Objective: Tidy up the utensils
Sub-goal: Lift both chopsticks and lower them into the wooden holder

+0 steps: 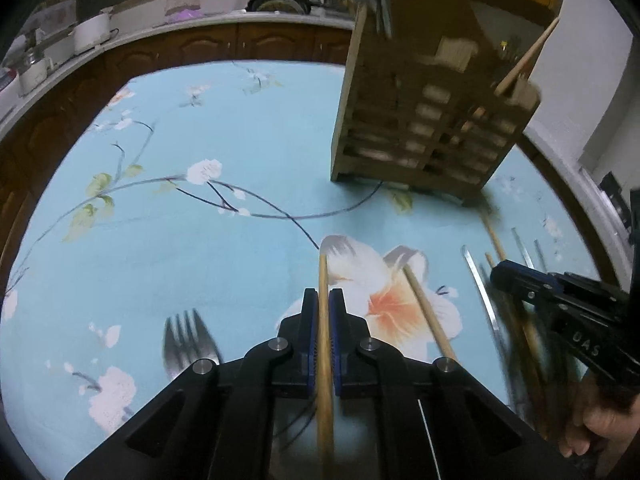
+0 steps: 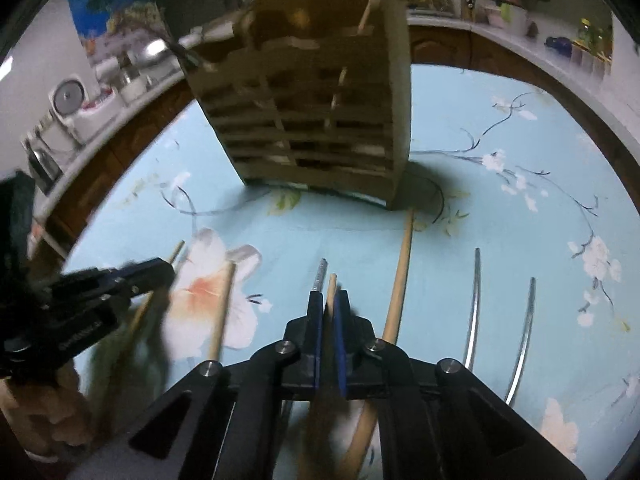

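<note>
Where the blue floral cloth [image 1: 240, 248] covers the table:
Holder: slatted wooden caddy [image 1: 432, 120], upright at the far side.
Left gripper [image 1: 324, 300]: clamped on a smooth wooden chopstick [image 1: 323, 280].
Right gripper [image 2: 328, 304]: clamped on a pale wooden stick [image 2: 331, 288].
Loose: dark fork [image 1: 188, 340], thin metal chopsticks [image 2: 474, 304] lying flat.

"DAS" (partial) — right gripper [image 1: 500, 274]

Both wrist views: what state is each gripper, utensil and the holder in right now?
Left gripper: shut on a wooden-handled spoon.
Right gripper: shut on a wooden chopstick.
Holder: upright on the tablecloth, some utensils inside.
Second spoon: lying flat, loose.
Fork: lying flat, loose.
Metal chopsticks: lying flat, loose.
</note>
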